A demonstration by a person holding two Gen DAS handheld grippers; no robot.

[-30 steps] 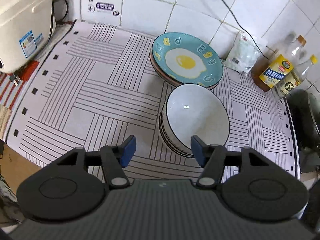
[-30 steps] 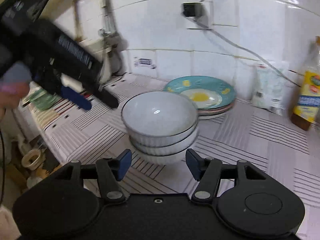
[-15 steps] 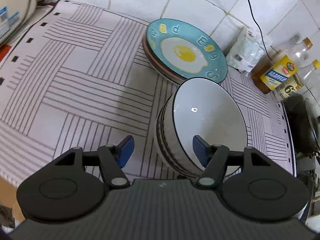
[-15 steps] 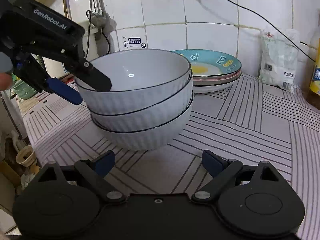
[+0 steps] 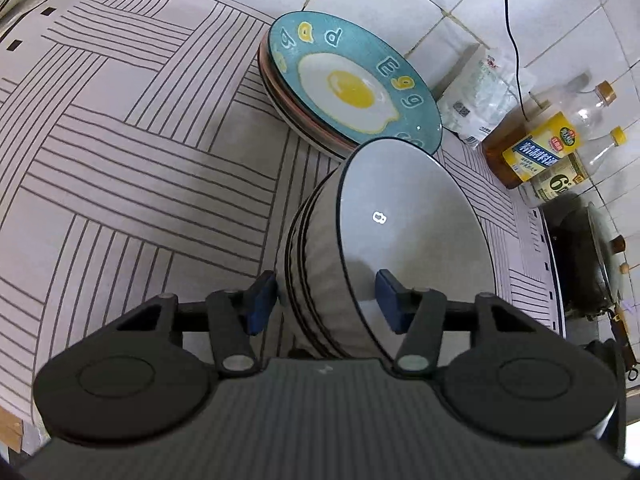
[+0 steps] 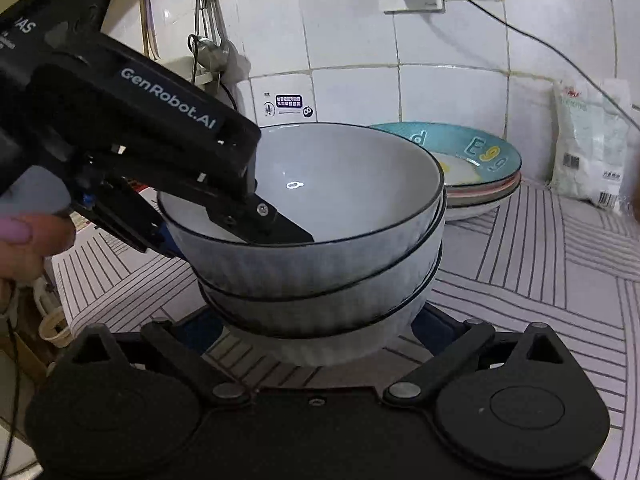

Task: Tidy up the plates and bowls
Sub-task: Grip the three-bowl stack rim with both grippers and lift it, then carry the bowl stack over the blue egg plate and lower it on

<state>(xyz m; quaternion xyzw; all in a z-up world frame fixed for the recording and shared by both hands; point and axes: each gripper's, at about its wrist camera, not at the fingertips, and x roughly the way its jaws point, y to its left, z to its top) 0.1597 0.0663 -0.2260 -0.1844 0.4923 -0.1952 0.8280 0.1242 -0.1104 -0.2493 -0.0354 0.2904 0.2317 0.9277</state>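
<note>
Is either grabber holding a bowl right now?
Not yet. The left gripper is closing astride the top bowl's rim; the right gripper is opening around the bottom bowl.

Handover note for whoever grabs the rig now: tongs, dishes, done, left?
Left tongs: closing astride the top bowl's near rim, one pad inside, one outside; grip not yet confirmed.
Right tongs: opening wide around the base of the bowl stack, not pressing.
Plate stack: behind the bowls by the tiled wall, egg plate on top.
Done: bowls and plates each stacked.
Left: move the bowl stack, probably; destination not visible.
</note>
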